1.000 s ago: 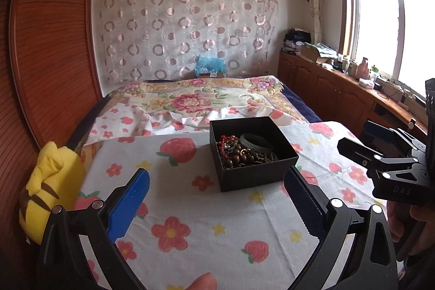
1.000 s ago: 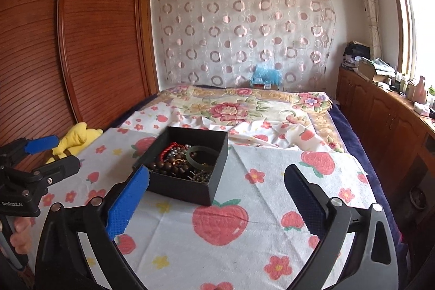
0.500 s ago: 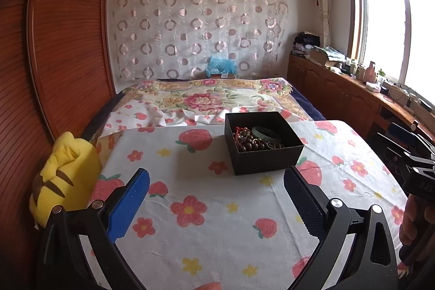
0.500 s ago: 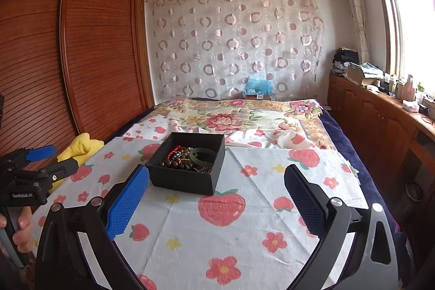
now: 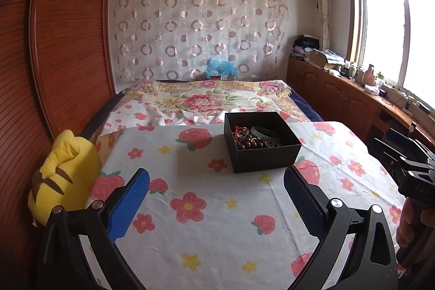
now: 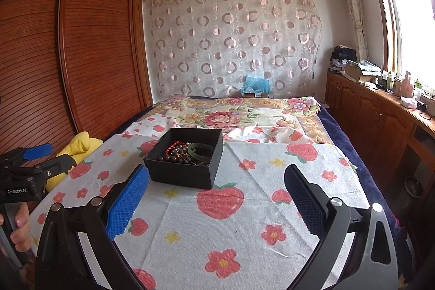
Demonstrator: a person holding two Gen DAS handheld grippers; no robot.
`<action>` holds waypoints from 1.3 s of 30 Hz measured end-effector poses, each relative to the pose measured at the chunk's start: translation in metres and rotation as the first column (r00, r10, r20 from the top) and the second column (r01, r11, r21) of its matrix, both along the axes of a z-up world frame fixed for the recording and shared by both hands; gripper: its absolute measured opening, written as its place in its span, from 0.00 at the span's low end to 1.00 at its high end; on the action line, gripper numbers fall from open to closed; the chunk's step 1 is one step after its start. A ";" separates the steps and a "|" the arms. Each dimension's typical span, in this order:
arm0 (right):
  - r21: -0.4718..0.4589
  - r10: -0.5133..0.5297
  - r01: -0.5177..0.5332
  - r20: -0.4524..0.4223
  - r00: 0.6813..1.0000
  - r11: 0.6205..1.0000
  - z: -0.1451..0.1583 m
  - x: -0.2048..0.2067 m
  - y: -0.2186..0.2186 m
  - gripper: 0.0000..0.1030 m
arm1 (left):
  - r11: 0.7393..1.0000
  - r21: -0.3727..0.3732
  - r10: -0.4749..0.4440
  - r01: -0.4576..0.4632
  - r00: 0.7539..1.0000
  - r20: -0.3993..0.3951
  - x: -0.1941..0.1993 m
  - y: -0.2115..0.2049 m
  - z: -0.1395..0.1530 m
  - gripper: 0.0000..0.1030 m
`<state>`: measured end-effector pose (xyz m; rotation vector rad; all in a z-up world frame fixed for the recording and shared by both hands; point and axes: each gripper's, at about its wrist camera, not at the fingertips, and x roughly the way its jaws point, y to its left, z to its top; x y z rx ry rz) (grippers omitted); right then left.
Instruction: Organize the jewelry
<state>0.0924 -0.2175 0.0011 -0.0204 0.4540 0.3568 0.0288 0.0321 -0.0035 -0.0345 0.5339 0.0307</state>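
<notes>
Lying tangled in the black box (image 5: 262,154), with the beaded bracelets (image 5: 246,139) too small for counting and partly hiding under the green bangle (image 5: 265,133). Being cut off by the frame's right edge (only fingers showing): the hand (image 5: 412,224) behind the right gripper (image 5: 391,143). Blurring into an unreadable row along the window counter (image 6: 391,97).

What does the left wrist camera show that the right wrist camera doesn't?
Only the left wrist view shows the yellow plush's brown-striped face and the right claw at its right edge. Only the right wrist view shows the left claw at its left edge and a wider stretch of the wardrobe. Both show the open black box of beads with a green bangle on the strawberry cloth, and both claws open and empty.
</notes>
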 end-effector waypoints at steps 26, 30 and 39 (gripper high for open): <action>0.002 -0.001 0.001 -0.002 1.000 1.000 -0.001 0.000 0.001 0.97 | 1.000 0.001 0.000 0.000 1.000 0.003 0.000 -0.001 -0.002 0.93; 0.003 0.000 0.000 -0.003 1.000 1.000 0.000 0.000 0.001 0.97 | 1.000 0.009 0.002 -0.002 1.000 0.007 -0.002 -0.001 -0.002 0.93; 0.002 -0.002 0.002 -0.002 1.000 1.000 0.000 0.000 0.000 0.97 | 1.000 0.012 0.001 -0.001 1.000 0.010 -0.003 -0.004 0.000 0.93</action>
